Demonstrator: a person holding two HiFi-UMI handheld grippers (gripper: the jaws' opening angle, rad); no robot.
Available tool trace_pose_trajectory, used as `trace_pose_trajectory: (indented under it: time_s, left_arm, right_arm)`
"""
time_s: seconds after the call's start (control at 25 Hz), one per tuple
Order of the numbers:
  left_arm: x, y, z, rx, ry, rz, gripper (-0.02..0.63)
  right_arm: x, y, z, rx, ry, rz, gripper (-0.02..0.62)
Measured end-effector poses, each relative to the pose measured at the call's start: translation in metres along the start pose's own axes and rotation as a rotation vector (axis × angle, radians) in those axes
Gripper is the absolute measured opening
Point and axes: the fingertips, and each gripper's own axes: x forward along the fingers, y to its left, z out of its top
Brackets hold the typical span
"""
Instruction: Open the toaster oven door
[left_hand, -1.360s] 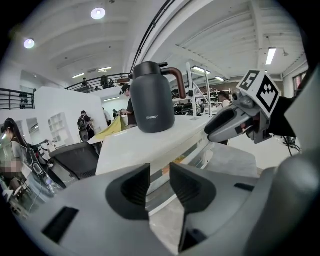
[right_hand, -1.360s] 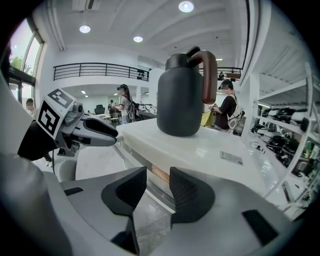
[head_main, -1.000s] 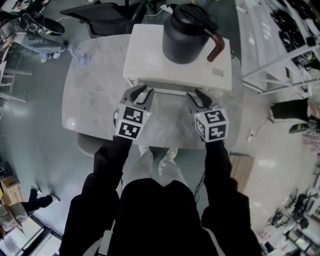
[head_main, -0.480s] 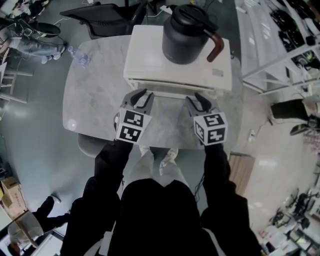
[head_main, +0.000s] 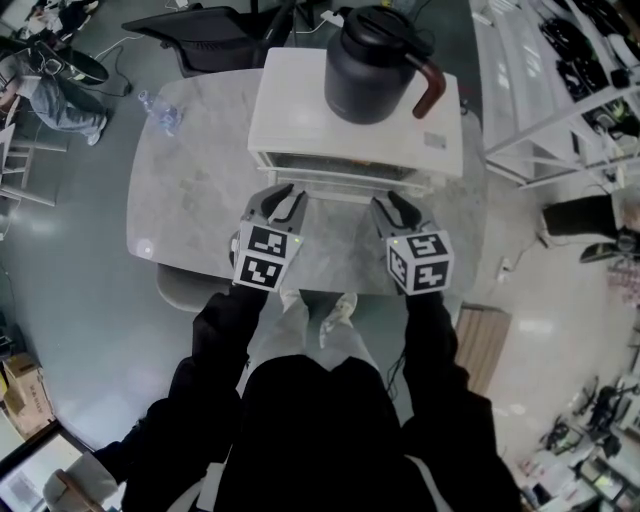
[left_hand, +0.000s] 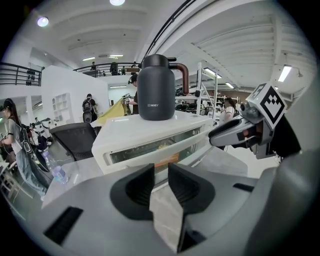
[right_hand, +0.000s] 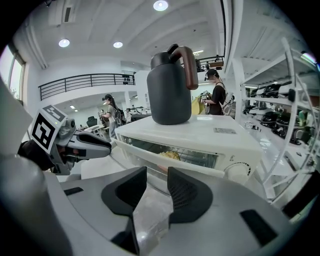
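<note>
A white toaster oven (head_main: 300, 110) stands at the back of a grey marble table (head_main: 190, 190). Its glass door (right_hand: 175, 150) leans out a little at the top, with a white handle bar (head_main: 350, 184) along that edge. Something yellowish lies inside (right_hand: 171, 155). A black jug (head_main: 372, 65) stands on top of the oven. My left gripper (head_main: 279, 199) is just in front of the door's left end, open and empty (left_hand: 160, 179). My right gripper (head_main: 388, 206) is in front of the door's right end, also open and empty (right_hand: 156, 186). Neither pair of jaws is around the handle.
A plastic water bottle (head_main: 160, 110) lies at the table's far left corner. A black chair (head_main: 215, 35) stands behind the table and metal shelving (head_main: 560, 80) stands to the right. The table's near edge runs just under my grippers.
Both grippers have drawn back slightly toward me. More of the door's glass now shows from above, so the door leans out a little further.
</note>
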Motion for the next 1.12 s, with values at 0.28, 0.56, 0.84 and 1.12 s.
trace_pose_trajectory:
  time_s: [0.28, 0.56, 0.84, 1.12]
  left_arm:
    - [-0.007, -0.007, -0.013, -0.025, 0.007, 0.005, 0.074]
    - [-0.013, -0.014, -0.027, -0.034, 0.033, -0.012, 0.066]
    - [-0.019, -0.023, -0.043, -0.039, 0.060, -0.022, 0.066]
    - [-0.023, -0.030, -0.061, -0.066, 0.086, -0.033, 0.055]
  right_arm:
    - [-0.007, 0.008, -0.013, 0.027, 0.011, 0.011, 0.127]
    - [-0.012, 0.013, -0.030, 0.040, 0.041, 0.007, 0.115]
    - [-0.018, 0.020, -0.046, 0.058, 0.058, 0.008, 0.112]
    - [-0.020, 0.026, -0.066, 0.076, 0.082, 0.022, 0.110]
